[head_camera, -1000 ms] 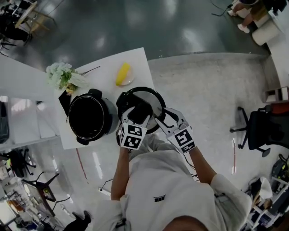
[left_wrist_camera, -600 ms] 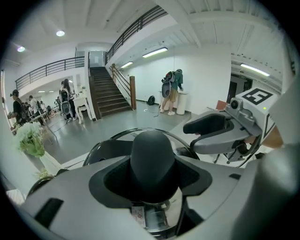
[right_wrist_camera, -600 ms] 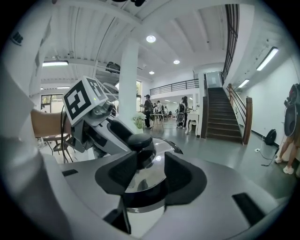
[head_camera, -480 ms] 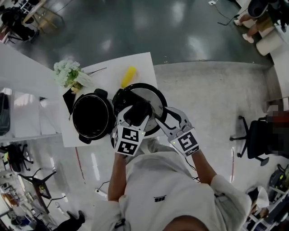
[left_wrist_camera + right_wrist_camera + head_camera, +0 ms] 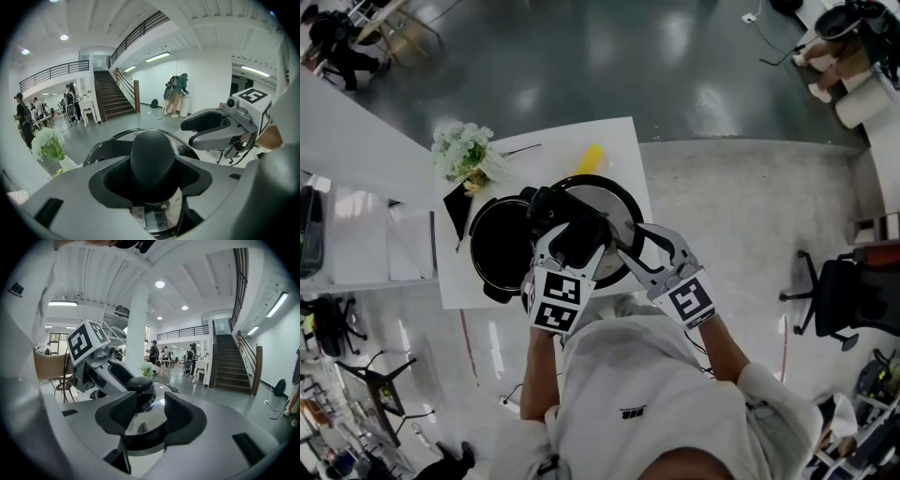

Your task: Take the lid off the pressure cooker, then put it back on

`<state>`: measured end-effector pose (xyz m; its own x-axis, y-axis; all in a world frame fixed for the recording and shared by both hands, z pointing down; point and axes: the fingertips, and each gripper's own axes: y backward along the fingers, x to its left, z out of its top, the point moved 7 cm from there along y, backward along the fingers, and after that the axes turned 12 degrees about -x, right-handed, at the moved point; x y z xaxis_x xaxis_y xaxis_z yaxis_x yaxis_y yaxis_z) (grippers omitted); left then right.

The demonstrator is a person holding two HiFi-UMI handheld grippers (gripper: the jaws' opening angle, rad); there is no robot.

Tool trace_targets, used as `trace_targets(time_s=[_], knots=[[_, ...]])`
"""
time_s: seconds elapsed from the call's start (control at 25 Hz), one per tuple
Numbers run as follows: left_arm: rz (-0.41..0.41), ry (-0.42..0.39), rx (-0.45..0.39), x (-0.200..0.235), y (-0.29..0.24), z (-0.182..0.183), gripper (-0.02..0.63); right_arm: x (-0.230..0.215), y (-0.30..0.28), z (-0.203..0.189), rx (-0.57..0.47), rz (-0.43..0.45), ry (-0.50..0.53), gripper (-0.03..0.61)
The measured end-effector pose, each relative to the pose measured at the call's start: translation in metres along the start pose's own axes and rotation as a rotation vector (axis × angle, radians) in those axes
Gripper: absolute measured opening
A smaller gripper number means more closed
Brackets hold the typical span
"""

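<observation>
My left gripper (image 5: 579, 234) is clamping half-open on the lid (image 5: 614, 202) knob (image 5: 152, 157), right gripper (image 5: 630, 246) pinching the rim; I'm holding it level, centring over the pot (image 5: 478, 246) before lowering.

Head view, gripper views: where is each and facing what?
Head view: on the person's head, steeply down at table, pot, lid; arms, torso show.
Left gripper view: on left gripper, along jaws shut on the lid's knob.
Right gripper view: on right gripper, across the lid; own jaws show.
Shared: both gripper views show lid and the other gripper.
</observation>
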<state>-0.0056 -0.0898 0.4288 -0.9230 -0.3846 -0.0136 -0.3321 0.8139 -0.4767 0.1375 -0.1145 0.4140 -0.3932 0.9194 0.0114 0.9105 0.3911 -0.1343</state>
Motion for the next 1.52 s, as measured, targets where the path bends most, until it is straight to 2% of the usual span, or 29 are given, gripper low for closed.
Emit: trace_targets(time_s=[0.32,0.64,1.08,1.52], knots=[[-0.021,-0.006,0.013,0.046,0.035,-0.016,0.287,0.035,-0.043,0.011,0.004,0.004,0.012,0.186],[-0.076,-0.014,0.043,0.093,0.063,-0.042,0.287,0.068,-0.086,0.014,0.022,0.004,0.012,0.186],[-0.231,-0.080,0.084,0.141,0.080,-0.062,0.287,0.102,-0.131,0.013,0.045,-0.033,0.006,0.186],[-0.370,-0.137,0.169,0.169,0.082,-0.078,0.287,0.119,-0.155,0.012,0.054,-0.067,-0.010,0.186]])
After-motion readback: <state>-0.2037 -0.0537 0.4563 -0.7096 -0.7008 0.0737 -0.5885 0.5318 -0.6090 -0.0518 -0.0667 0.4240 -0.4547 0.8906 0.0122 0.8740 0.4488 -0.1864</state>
